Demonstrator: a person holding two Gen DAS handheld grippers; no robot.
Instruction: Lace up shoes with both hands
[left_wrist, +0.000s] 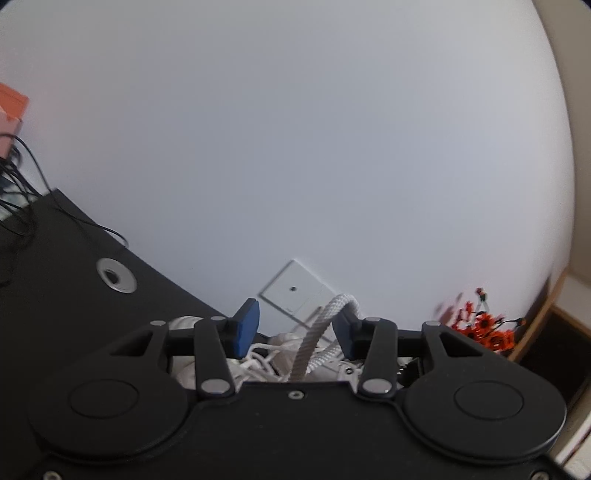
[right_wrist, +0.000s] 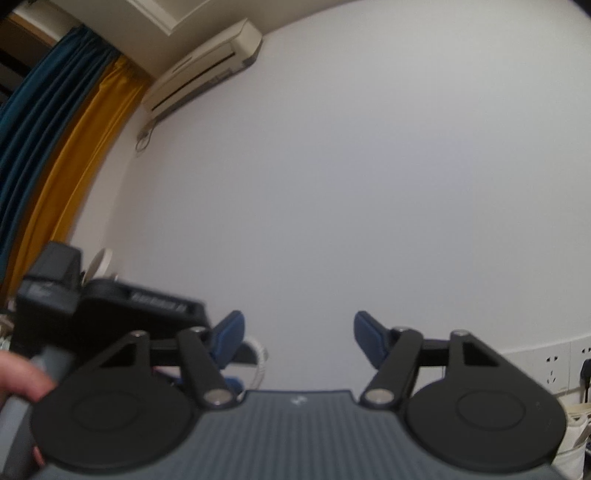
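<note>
Thick white braided lace (left_wrist: 325, 325) arches between the gaping left gripper (left_wrist: 299, 328); shoe (left_wrist: 280, 354) mostly hidden. Right gripper (right_wrist: 299, 339) gapes, empty.

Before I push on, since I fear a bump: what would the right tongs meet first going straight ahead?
Nothing lies between the open right tongs; ahead is only the bare white wall, so that would likely come first. How far off it stands is unclear.

No legible text anywhere; only a blurred, unreadable label on the black device (right_wrist: 147, 299).
</note>
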